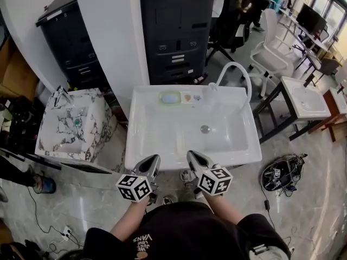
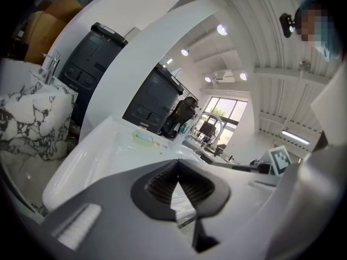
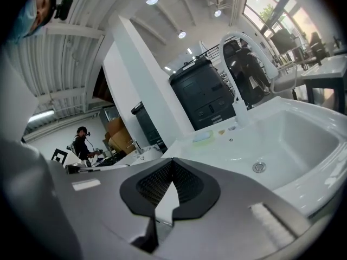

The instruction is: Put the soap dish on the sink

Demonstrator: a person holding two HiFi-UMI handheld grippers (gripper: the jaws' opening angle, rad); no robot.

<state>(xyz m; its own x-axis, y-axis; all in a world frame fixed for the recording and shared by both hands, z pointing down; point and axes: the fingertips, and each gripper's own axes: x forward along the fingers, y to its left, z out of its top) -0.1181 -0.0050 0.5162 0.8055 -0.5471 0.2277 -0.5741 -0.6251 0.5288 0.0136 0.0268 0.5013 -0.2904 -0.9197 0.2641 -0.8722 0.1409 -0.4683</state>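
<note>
A pale green soap dish (image 1: pixel 169 97) with a blue bar in it rests on the back ledge of the white sink (image 1: pixel 141 145), left of the curved white tap (image 1: pixel 234 72). The dish also shows far off in the left gripper view (image 2: pixel 145 138) and the right gripper view (image 3: pixel 203 137). My left gripper (image 1: pixel 153 160) and right gripper (image 1: pixel 191 156) hover side by side over the sink's front rim, both shut with nothing between their jaws. They are well short of the dish.
A marbled basin (image 1: pixel 73 124) stands to the left, another white basin (image 1: pixel 306 98) on a frame to the right. Dark cabinets (image 1: pixel 176 31) and a white pillar (image 1: pixel 111 31) stand behind the sink. Cables and a device (image 1: pixel 282 172) lie on the floor at right.
</note>
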